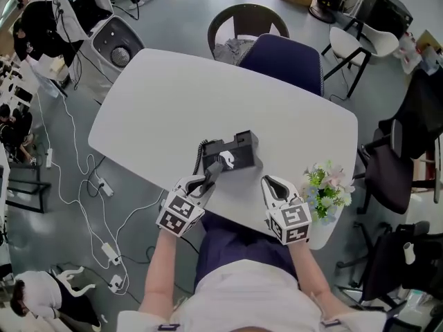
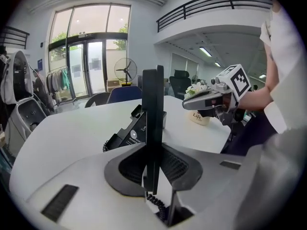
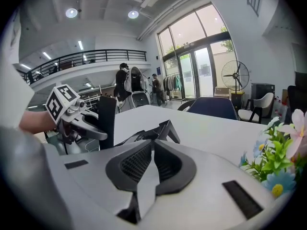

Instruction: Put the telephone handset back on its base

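Note:
A black telephone base (image 1: pixel 235 151) sits on the white table (image 1: pixel 173 102), near its front edge, with a coiled cord (image 1: pixel 200 152) at its left. My left gripper (image 1: pixel 210 180) is shut on the black handset (image 1: pixel 217 167), just in front of the base's left end. In the left gripper view the handset (image 2: pixel 152 114) stands upright between the jaws, with the base (image 2: pixel 135 128) beyond it. My right gripper (image 1: pixel 268 184) is shut and holds nothing, hovering to the right of the base. The right gripper view shows the base (image 3: pixel 163 130) just ahead and the handset (image 3: pixel 106 121) at left.
A pot of flowers (image 1: pixel 325 192) stands at the table's front right corner, close to my right gripper. A dark blue chair (image 1: pixel 284 59) and a brown chair (image 1: pixel 246 23) are tucked in at the far side. Cables (image 1: pixel 83 185) and a power strip lie on the floor at left.

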